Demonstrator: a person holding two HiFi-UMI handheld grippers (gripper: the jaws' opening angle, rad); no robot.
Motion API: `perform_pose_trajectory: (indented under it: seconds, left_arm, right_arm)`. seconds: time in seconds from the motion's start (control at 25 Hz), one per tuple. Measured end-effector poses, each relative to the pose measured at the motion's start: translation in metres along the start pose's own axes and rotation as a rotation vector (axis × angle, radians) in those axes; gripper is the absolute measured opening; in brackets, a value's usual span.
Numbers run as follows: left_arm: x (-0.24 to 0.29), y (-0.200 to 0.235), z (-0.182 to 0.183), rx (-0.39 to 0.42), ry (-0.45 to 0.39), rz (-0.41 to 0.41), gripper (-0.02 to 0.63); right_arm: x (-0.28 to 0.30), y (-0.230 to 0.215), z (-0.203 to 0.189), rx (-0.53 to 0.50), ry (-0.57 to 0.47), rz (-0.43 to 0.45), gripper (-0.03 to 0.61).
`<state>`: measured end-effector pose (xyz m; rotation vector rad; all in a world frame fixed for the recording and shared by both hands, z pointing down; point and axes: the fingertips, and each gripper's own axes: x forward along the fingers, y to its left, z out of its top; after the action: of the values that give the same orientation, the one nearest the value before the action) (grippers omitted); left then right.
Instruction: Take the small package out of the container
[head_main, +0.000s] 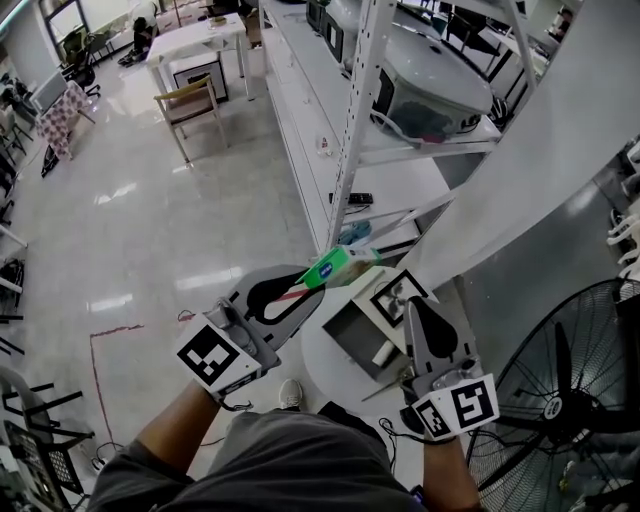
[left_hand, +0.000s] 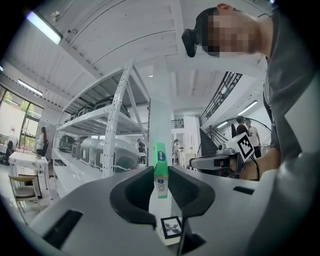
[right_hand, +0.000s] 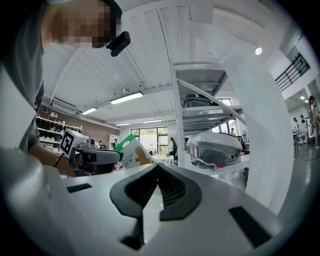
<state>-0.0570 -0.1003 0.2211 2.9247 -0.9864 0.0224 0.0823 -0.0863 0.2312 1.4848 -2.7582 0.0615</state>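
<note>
My left gripper (head_main: 308, 287) is shut on the small green and white package (head_main: 338, 267), held level in the air above the table. In the left gripper view the package (left_hand: 160, 167) stands edge-on between the pads (left_hand: 176, 186). Below and to the right sits the grey open container (head_main: 352, 343) with a square marker tag (head_main: 399, 293) on its far side and a white item (head_main: 383, 352) inside. My right gripper (head_main: 412, 306) hovers over the container's right side, jaws meeting at the tips (right_hand: 158, 167) with nothing seen between them. From the right gripper view the package (right_hand: 131, 152) shows to the left.
The container rests on a small round white table (head_main: 325, 372). A white metal shelf rack (head_main: 352, 150) with appliances stands just beyond it. A slanted white beam (head_main: 540, 170) crosses on the right. A large black floor fan (head_main: 575, 400) is close at the right.
</note>
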Motion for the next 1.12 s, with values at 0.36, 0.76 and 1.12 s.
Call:
perform_pose_trajectory:
  seconds: [0.36,0.76,1.12]
  left_arm:
    - [0.002,-0.002,-0.01,-0.03,0.024,-0.004,0.097]
    - [0.008,-0.006,-0.005,-0.014,-0.009,-0.021,0.097]
    - [0.008,-0.009,-0.012,-0.034,0.022,-0.018,0.097]
  right_arm:
    - [0.001,0.0,-0.009,0.013,0.021,0.002,0.021]
    - [-0.002,-0.002,-0.01,0.01,0.021,-0.005,0.021]
    - [-0.004,-0.005,-0.013,0.02,0.03,-0.005,0.021]
